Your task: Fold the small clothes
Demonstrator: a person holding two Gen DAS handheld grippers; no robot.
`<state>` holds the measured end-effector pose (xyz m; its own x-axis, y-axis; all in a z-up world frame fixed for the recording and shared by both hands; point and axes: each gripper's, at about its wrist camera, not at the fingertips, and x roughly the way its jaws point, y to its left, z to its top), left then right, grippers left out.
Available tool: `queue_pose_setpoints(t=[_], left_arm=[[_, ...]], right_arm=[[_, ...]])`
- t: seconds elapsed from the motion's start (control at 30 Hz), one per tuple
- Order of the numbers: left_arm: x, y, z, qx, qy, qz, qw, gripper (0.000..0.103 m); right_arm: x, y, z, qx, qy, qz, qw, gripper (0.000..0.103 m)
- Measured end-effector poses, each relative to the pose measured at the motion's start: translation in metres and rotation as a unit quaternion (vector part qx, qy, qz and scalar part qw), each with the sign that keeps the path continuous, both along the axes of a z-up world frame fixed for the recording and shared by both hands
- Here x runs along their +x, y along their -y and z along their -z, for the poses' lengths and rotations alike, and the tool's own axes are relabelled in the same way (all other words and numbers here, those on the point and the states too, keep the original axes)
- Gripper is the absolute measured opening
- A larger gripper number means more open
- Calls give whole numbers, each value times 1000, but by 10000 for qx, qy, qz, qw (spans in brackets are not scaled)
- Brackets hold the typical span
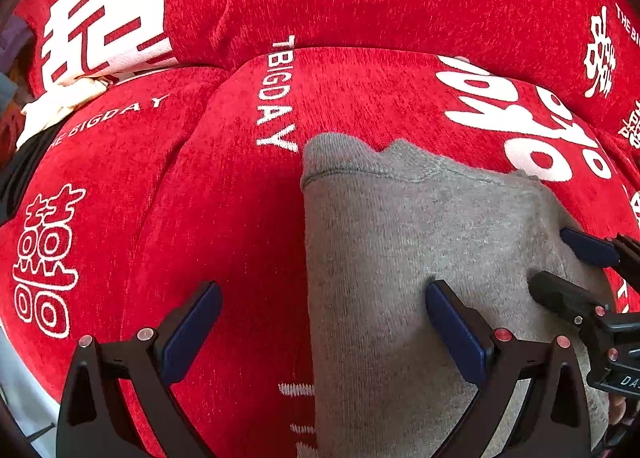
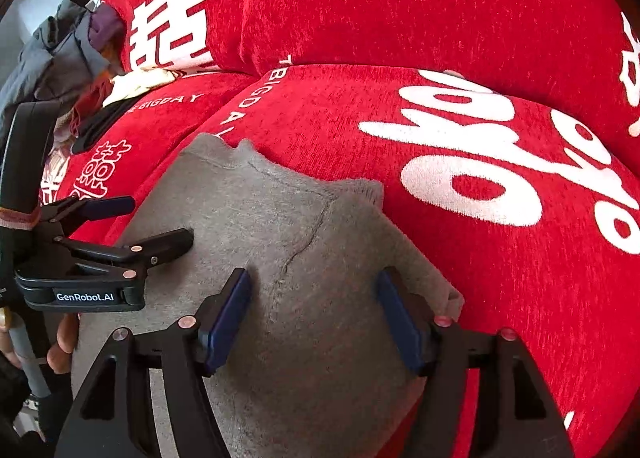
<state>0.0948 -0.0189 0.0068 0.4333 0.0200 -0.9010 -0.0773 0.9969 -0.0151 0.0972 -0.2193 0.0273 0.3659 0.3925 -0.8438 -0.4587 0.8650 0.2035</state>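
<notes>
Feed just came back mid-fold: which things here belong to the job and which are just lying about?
In the job: grey garment; left claw; right claw.

Lying about: red sofa cover; clothes heap; cream cloth.

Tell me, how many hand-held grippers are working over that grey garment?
2. The left hand-held gripper straddles the grey garment's left edge; the right hand-held gripper hangs over its right part. Both are open, gripping nothing.
</notes>
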Motion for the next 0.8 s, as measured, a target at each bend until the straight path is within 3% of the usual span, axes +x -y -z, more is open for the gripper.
queue_pose_setpoints(t=[0.17,0.37,0.53,0.6,0.7,0.8], left_arm=[[-8,1,-15,132,43,52,9999,103],[-39,3,-42,235,361,134,9990,103],[-59,-2,-30,308,239,97,9992,103],[-65,-9,-24,130,324,103,9993,103],[-69,-19,-24,-176,266,53,9995,103],[-82,-17,-35,-60,293,99,9995,103]], right_arm=[[-12,-3,-19,-270,124,110,9995,70],[-61,-28,-45,-558,696,-400,9952,70],[-87,-40,-28,-781,631,-820,9916,70],[-96,-33,-19,-828,818,-951,9886,70],[-105,-13,-19,-591,849,-914,9904,70],[-118,-1,-23,-690,892,-885,9897,70]])
